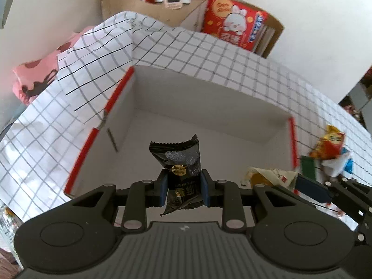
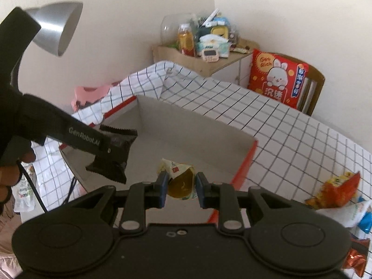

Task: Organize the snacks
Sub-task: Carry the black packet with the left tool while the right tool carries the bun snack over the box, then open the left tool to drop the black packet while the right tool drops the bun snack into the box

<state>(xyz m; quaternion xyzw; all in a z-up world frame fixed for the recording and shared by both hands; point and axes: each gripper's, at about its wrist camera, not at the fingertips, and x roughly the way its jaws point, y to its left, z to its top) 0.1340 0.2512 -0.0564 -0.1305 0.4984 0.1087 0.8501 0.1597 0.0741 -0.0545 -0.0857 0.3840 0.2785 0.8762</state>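
Progress: white cardboard box with red-edged rim seen empty. Black foil snack packet clamped in left jaws, cream-and-yellow sachet in right jaws; loose wrappers remain on table.

The right gripper pinched a yellow-and-white snack packet above the open white box. To its left, the left gripper clamped a black packet over the box's near-left corner. Loose snacks lay on the checked cloth to the right.
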